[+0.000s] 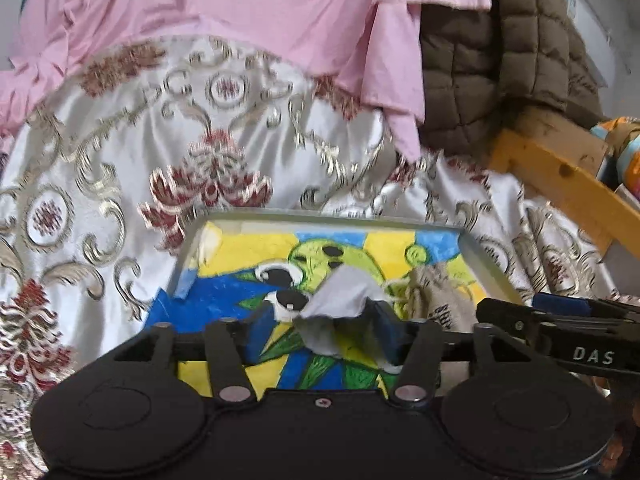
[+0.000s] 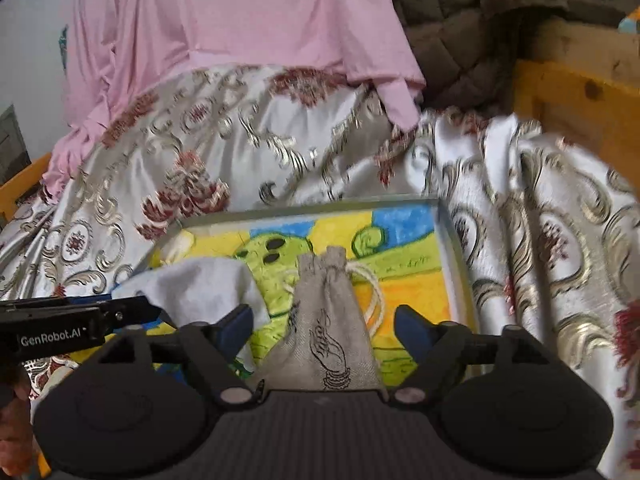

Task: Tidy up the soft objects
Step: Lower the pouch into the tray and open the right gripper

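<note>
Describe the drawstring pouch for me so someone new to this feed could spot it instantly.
Find the shallow tray with the bright cartoon painting, lying on the white floral bedspread. Two soft items lie in it: the pouch is on the right, beside the plain grey cloth. It alone is beige linen, with a rope drawstring and a black printed hand.

— How does the left hand-held gripper (image 1: 320,322) stand?

— Its jaws are parted, with a crumpled cloth (image 1: 340,308) hanging loosely between the blue pads; whether a pad touches it is hard to tell. It tilts forward and downward.

— And the right hand-held gripper (image 2: 324,328)?

— Spread wide, both blue pads clear of the pouch (image 2: 324,336) that sits between them. It tilts down likewise.

— Do they see each other?

— Yes. From the left camera the right one juts in at three o'clock; from the right camera the left one enters at nine o'clock.
</note>
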Tool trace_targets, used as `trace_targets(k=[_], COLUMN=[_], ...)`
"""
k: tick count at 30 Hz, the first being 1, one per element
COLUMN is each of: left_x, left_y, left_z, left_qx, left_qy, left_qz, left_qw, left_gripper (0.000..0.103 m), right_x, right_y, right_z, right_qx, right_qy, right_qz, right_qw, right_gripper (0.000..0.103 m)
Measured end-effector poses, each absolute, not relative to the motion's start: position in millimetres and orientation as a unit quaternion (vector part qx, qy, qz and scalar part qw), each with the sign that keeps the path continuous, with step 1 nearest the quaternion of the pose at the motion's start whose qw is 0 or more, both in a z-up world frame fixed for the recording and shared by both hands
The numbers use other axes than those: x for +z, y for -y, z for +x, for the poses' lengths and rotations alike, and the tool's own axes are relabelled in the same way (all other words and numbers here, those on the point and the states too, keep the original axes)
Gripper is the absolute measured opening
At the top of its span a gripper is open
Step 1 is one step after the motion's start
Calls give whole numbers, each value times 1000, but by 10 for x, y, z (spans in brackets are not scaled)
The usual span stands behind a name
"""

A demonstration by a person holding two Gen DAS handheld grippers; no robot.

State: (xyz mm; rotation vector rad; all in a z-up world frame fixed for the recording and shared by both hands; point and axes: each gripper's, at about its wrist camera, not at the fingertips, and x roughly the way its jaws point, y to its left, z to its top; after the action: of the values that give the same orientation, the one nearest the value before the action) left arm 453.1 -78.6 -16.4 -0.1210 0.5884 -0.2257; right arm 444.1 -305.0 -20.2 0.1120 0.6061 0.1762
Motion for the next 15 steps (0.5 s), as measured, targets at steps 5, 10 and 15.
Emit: trace_targets(k=[5,10,15], left_x=[53,257,454], left_y=[716,627,549], left_z=[4216,3858,3438], left_qx=[-114,-109,-104], left_qy=[-238,-193,-155], left_qz=[-68,-75,-83], left_qw=[962,972,979], left_gripper=[75,82,90], right_x=[61,336,562], right_y=[3071,3095,3113], right_z=[4124,3782,3437], right_qx=[80,72,70], right_qy=[-239,-187,-157], right_qz=[54,56,59], right_qw=[966,978,983], right_gripper=[98,103,103])
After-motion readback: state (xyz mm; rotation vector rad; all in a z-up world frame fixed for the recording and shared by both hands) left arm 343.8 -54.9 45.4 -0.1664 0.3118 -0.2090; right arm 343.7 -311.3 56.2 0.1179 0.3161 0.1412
